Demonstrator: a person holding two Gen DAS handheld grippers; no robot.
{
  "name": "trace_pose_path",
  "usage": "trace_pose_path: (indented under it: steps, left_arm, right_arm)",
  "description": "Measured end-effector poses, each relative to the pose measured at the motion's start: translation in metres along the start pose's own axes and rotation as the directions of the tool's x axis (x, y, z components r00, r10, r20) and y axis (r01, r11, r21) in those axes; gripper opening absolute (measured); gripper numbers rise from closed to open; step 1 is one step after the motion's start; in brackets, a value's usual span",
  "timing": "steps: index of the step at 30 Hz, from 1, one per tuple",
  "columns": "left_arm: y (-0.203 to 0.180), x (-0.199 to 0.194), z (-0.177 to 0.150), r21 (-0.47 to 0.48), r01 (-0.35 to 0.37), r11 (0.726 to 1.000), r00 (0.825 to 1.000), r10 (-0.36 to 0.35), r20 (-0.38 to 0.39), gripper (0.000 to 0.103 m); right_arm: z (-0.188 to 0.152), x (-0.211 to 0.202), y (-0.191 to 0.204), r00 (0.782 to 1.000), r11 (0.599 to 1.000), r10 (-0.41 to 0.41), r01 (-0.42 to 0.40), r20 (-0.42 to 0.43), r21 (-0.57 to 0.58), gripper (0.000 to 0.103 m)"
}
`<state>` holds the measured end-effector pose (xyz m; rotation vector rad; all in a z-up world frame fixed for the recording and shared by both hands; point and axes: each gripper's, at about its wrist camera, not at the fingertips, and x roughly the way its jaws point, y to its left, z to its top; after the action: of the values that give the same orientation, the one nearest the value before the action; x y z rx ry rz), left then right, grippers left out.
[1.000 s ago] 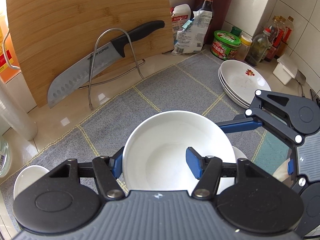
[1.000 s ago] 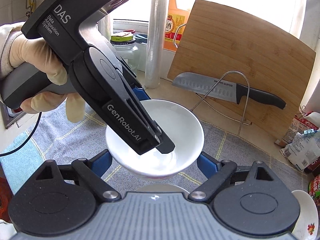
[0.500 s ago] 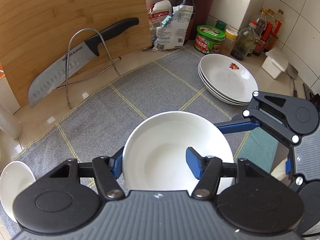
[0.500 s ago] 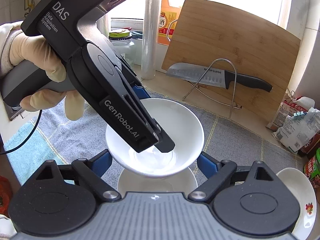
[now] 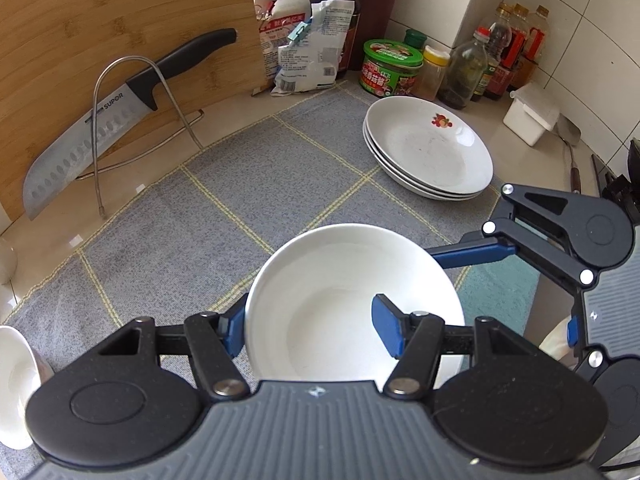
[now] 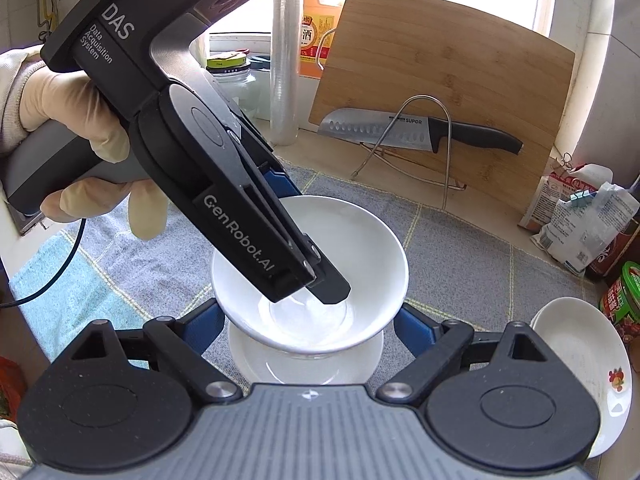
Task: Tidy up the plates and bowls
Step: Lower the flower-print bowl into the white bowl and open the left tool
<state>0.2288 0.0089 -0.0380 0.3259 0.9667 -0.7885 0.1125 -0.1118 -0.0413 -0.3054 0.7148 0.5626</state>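
- Kitchen tabletop (image 5: 224,116) of pale stone, with a grey checked cloth (image 5: 248,200) spread over it and a bamboo cutting board (image 6: 448,80) leaning at the back behind a knife (image 5: 100,132) on a wire stand.
- Left tool (image 5: 310,330) pinches the wall of a white bowl (image 5: 340,292), one pad inside and one outside, holding it above the cloth.
- Right tool (image 6: 304,330) stands half open, its blue fingers either side of the held bowl; I cannot tell whether they touch it.
- Second white bowl (image 6: 304,364) sits directly below the held one.
- Stack of plates (image 5: 428,148) rests near the bottles, at the cloth's far right corner.
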Motion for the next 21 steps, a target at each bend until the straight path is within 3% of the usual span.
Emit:
trace_pose_path:
  steps: [21]
  left_arm:
    - [-0.003,0.023,-0.009,0.000,0.034,0.999,0.999,-0.034,-0.038,0.063]
  right_arm:
    - [-0.020,0.021,-0.004,0.998,0.999,0.016,-0.014,-0.060,0.047,0.094]
